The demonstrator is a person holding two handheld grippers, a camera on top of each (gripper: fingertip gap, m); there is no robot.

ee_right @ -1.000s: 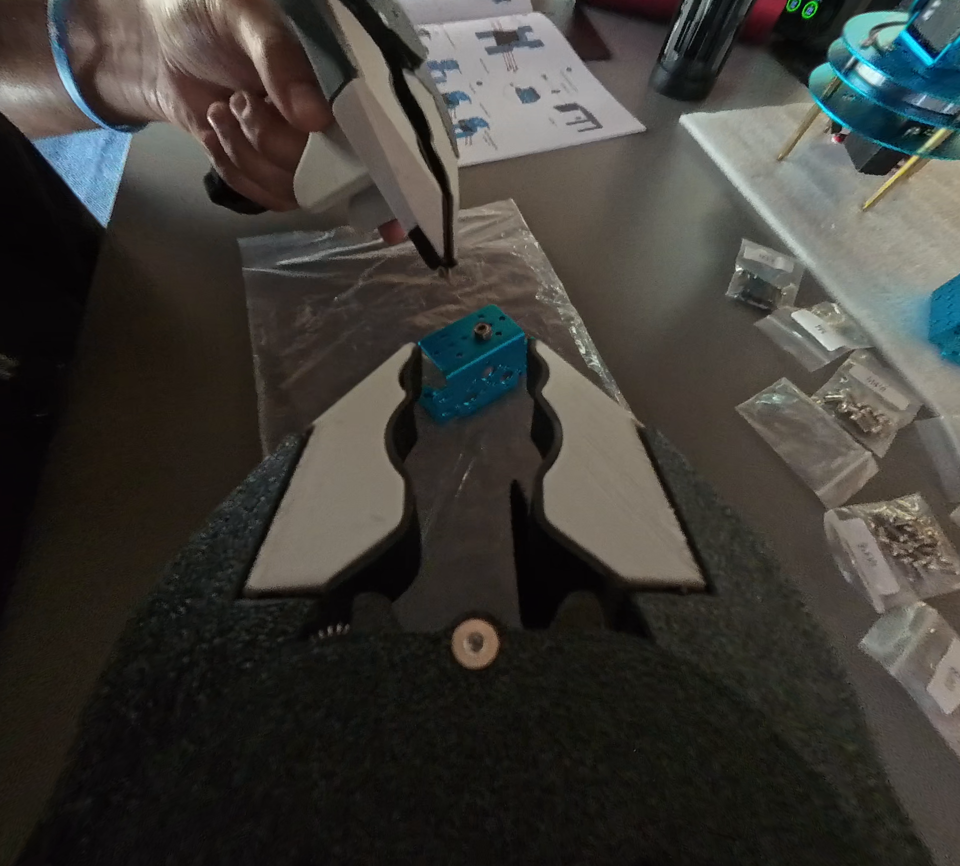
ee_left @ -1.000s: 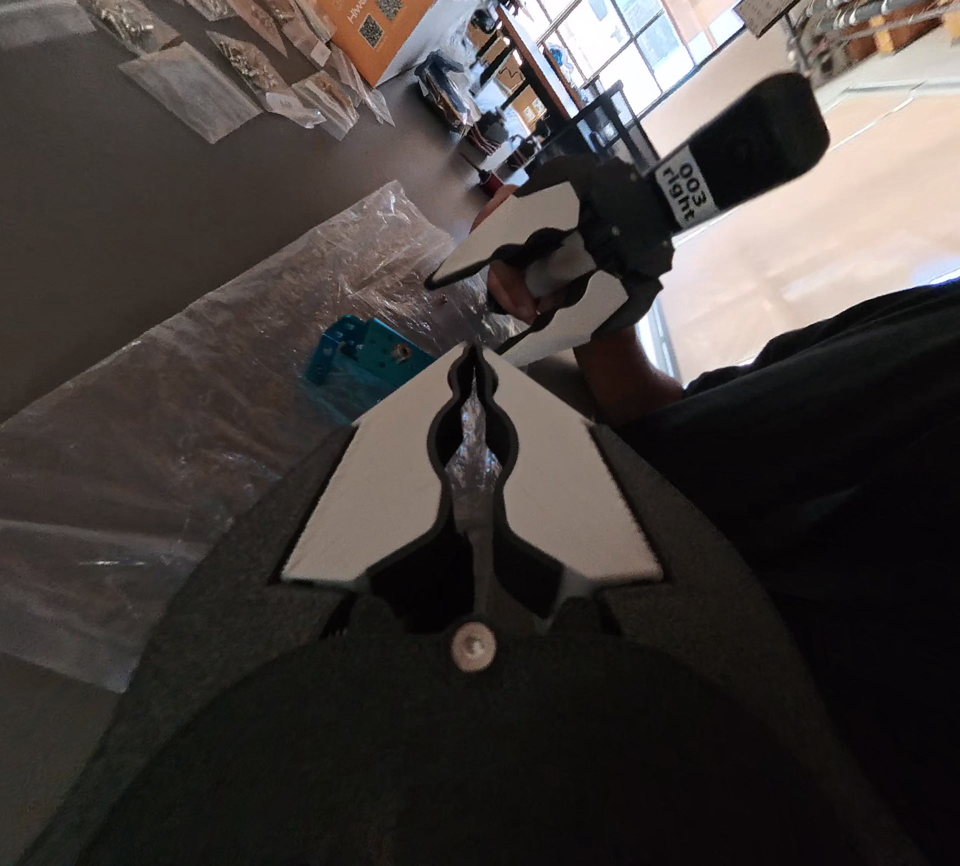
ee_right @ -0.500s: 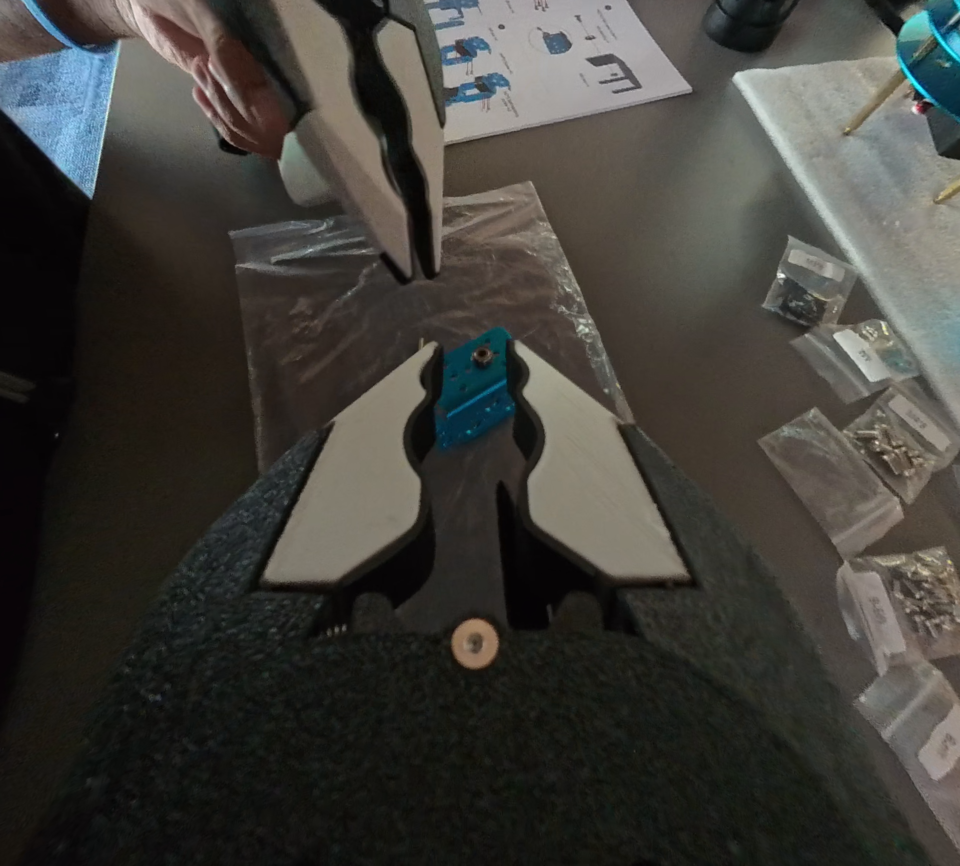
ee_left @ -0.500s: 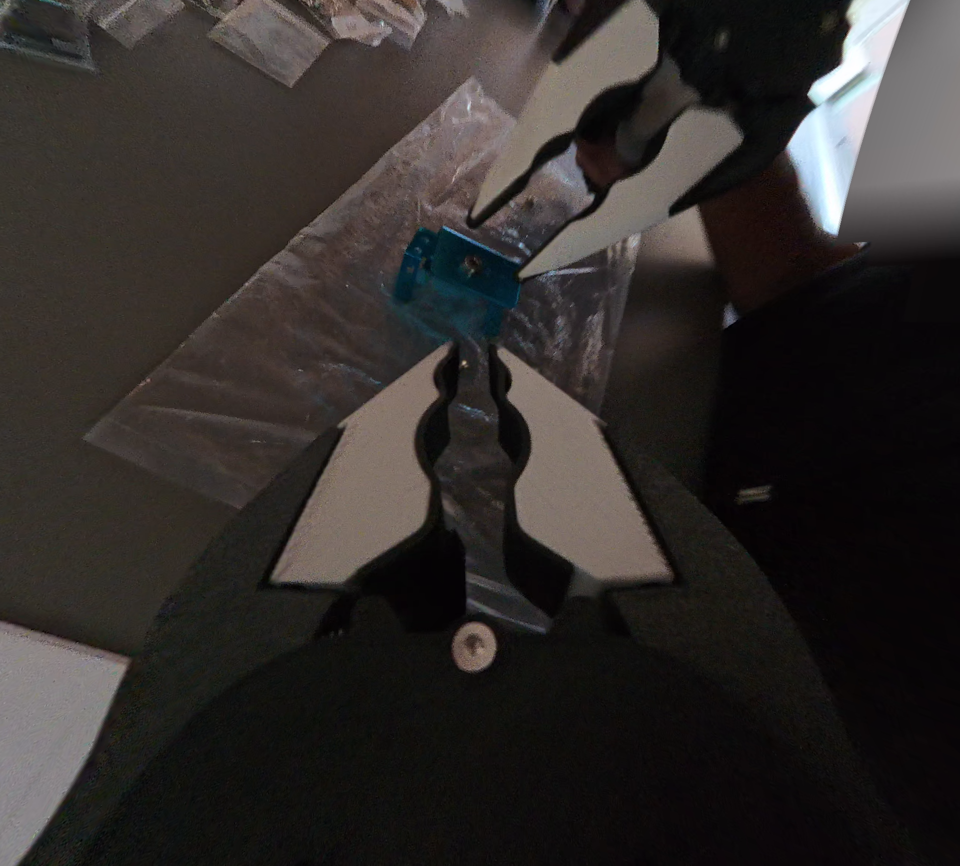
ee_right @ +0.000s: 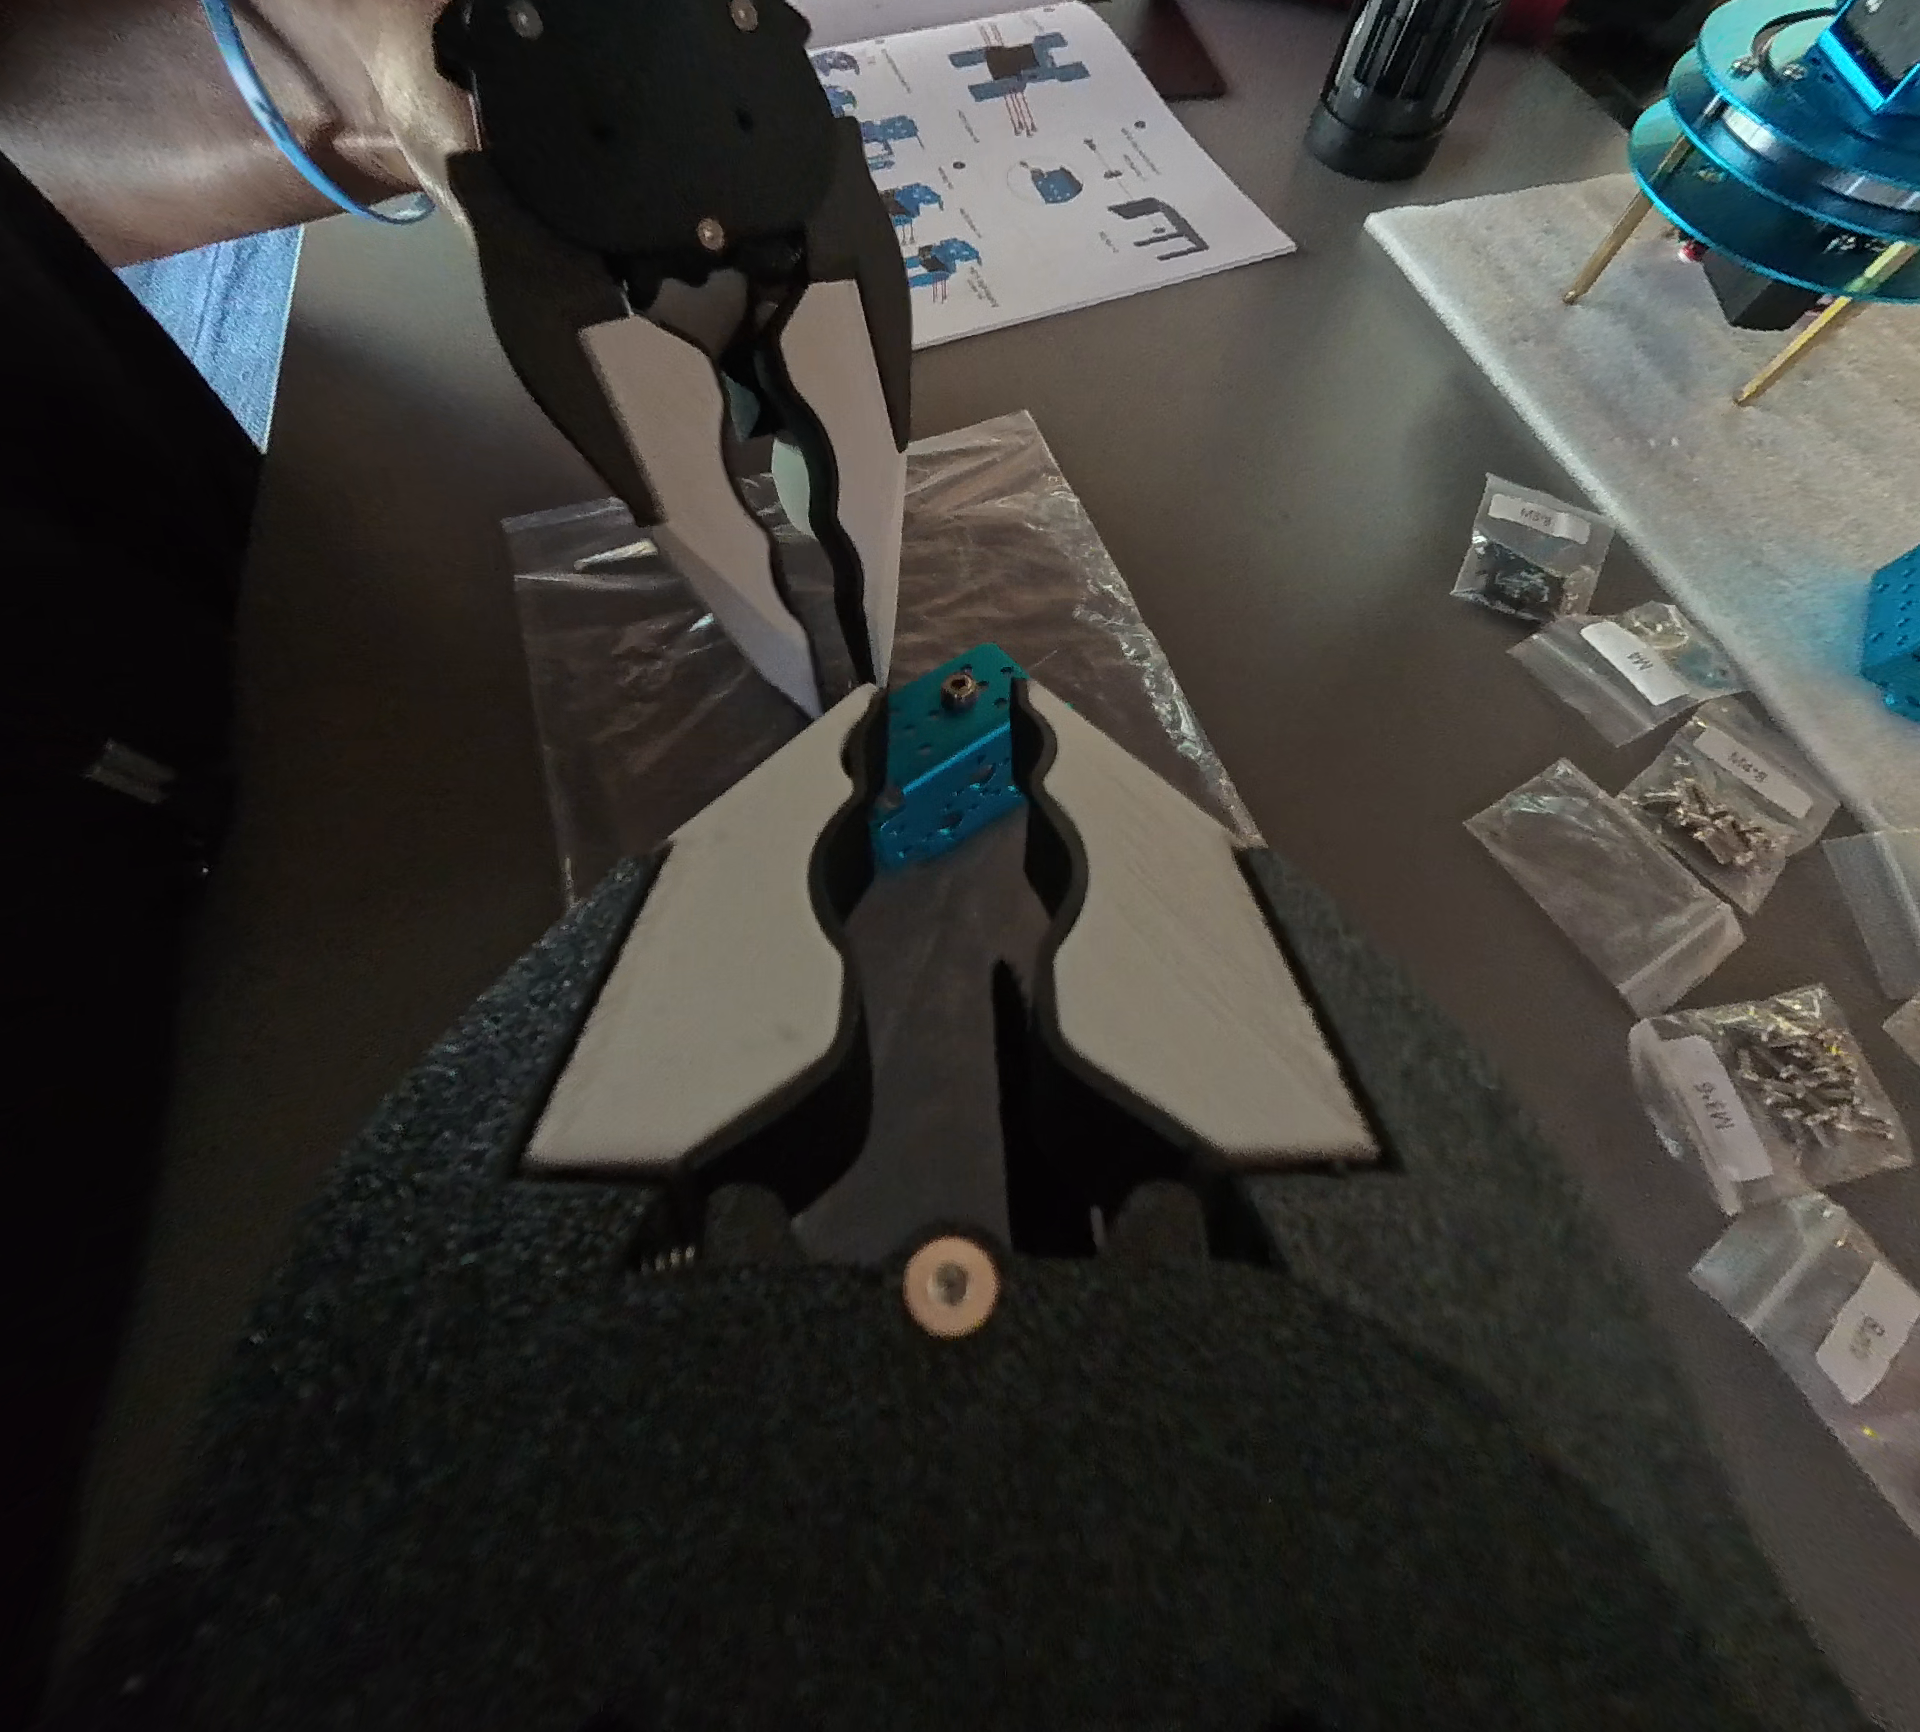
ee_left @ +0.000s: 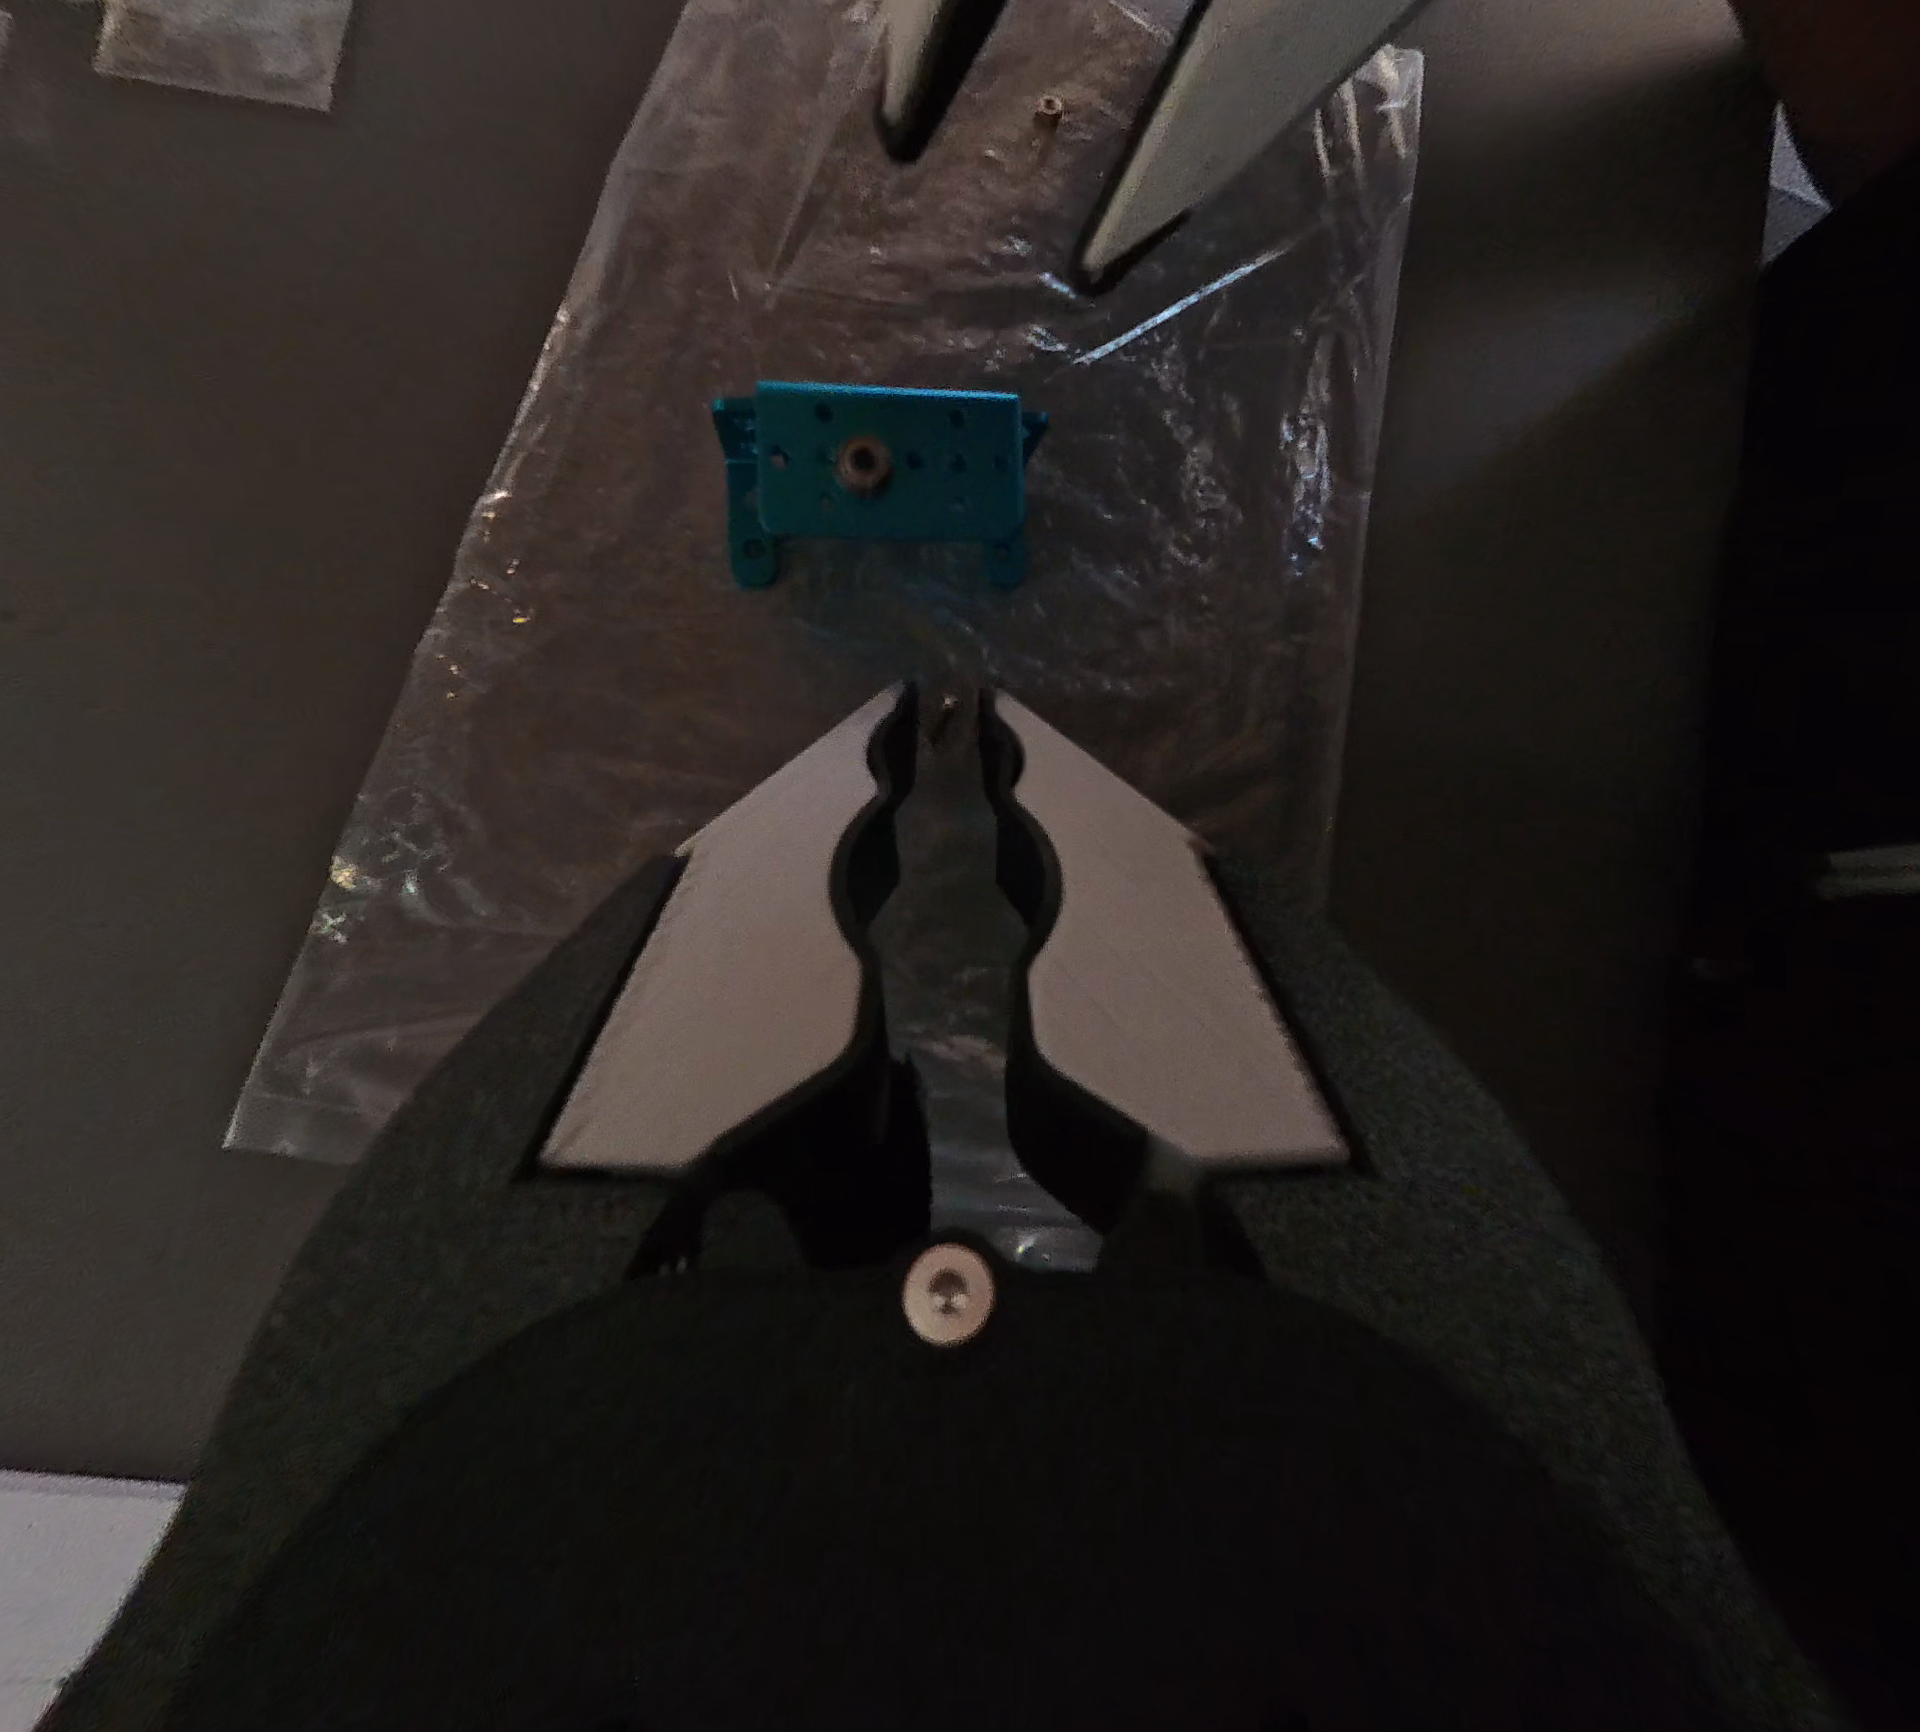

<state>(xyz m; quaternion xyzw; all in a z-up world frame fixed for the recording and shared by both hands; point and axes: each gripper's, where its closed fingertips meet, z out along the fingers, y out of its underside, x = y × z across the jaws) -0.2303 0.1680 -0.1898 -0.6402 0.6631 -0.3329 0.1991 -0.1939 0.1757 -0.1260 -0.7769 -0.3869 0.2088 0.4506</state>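
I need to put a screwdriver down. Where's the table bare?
Bare table between the clear bag and the screw packets, and again left of the bag. Crowded: the bag itself, where the left gripper and right gripper meet at the blue bracket, and the right side, with packets and foam mat.

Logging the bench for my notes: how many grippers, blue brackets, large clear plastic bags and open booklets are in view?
Grippers (left gripper, right gripper): 2
Blue bracket: 1
Clear plastic bag: 1
Open booklet: 1
Total: 5
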